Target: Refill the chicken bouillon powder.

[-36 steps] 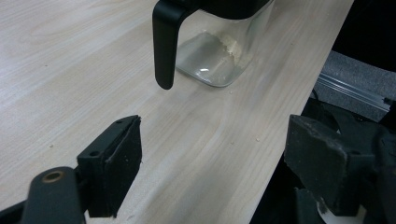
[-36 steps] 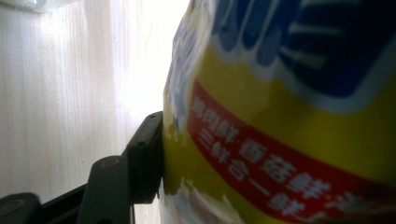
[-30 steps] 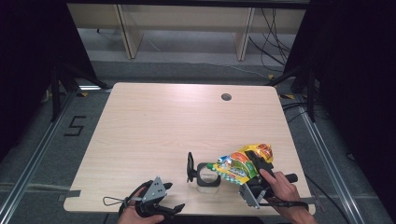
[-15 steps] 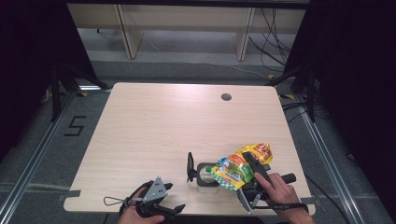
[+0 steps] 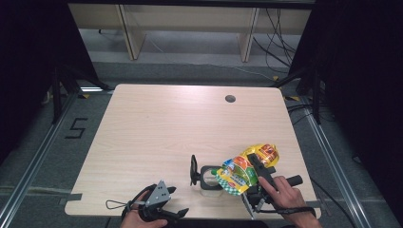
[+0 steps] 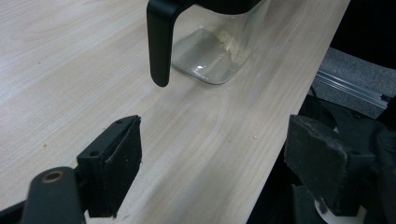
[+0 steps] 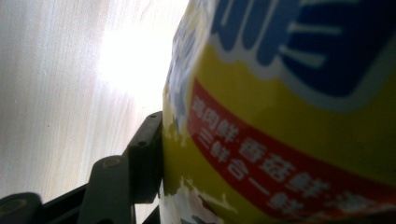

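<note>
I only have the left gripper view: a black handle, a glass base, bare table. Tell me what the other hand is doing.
Observer: The right hand-held gripper is shut on a yellow snack bag, tilted over the glass jug.
Operator: Report the bag's print.
Observer: The right gripper view shows a red band with white characters under blue lettering.
Operator: Say where my own hand-held gripper sits.
Observer: The left hand-held gripper is open at the table's near edge, left of the jug.
</note>
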Demonstrator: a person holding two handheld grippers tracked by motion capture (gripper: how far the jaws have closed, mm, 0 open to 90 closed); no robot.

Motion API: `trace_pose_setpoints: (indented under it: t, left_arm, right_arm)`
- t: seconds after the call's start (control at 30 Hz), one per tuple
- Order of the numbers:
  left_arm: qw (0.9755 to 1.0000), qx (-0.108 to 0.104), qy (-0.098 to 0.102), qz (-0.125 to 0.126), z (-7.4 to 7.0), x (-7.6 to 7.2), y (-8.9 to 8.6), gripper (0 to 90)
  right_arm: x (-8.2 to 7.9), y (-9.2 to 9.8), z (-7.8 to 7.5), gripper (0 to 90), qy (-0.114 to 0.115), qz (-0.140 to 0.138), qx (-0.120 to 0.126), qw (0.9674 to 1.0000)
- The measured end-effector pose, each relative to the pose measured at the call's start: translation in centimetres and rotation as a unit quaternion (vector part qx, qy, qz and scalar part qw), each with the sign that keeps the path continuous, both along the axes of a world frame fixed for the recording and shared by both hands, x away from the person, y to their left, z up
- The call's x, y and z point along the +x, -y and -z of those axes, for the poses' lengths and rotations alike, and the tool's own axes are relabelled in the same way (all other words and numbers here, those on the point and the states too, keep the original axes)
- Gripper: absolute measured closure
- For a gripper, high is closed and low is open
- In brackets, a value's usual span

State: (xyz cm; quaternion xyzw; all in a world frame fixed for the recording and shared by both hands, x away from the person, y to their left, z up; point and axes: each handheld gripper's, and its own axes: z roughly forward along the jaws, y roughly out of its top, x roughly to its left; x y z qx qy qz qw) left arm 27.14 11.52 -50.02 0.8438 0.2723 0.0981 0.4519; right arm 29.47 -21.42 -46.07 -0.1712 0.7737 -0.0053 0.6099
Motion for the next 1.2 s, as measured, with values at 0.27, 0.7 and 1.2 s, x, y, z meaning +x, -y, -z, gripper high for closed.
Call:
trace_pose_setpoints:
  t: [0.27, 0.7, 1.2]
  left_arm:
    - [0.9999, 0.009, 0.004, 0.007, 0.0, 0.1, -0.2, 18.5]
    - [1.0000, 0.002, -0.001, -0.003, 0.0, 0.0, -0.1, 18.4]
    - [1.0000, 0.006, 0.000, -0.002, 0.0, 0.0, -0.1, 18.4]
  right_arm:
    - [-0.5, 0.3, 0.8, 42.7, 0.000, 0.037, 0.043, 0.9984]
    - [-1.5, 0.5, 1.9, 42.7, 0.022, 0.083, 0.118, 0.9893]
    - [-0.7, 0.2, 0.3, 42.7, 0.055, -0.007, -0.002, 0.9985]
